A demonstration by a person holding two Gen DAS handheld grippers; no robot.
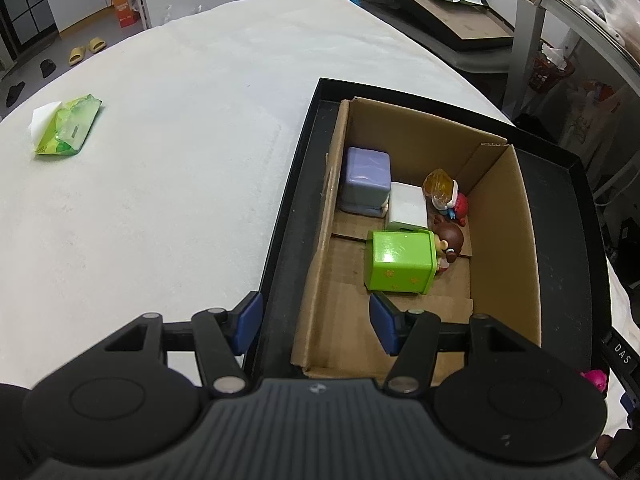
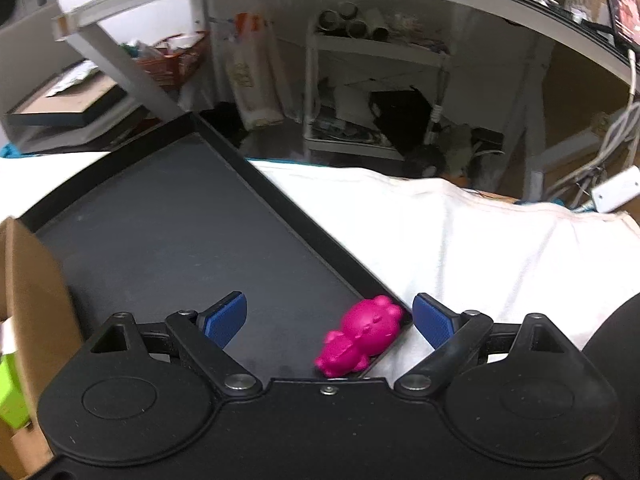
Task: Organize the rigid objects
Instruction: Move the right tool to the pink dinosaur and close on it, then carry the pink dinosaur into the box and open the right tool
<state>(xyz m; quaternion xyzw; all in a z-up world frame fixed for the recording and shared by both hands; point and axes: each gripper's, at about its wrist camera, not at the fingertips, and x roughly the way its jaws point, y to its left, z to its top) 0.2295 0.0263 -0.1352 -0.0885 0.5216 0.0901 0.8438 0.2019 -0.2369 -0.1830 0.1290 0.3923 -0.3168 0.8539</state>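
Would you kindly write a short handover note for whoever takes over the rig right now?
Left gripper: open, empty, over the near end of the cardboard box.
Right gripper: open, with the pink bear figure between its fingers, not gripped.
Done: green cube, purple cube, white box and two small figurines are in the cardboard box.
Left: the bear lies in the black tray, at its rim corner; the green tissue pack lies on the white cloth.

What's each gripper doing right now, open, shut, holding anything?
Left gripper: open, empty, above the cardboard box.
Right gripper: open, holding nothing; pink toy lies between its fingers.
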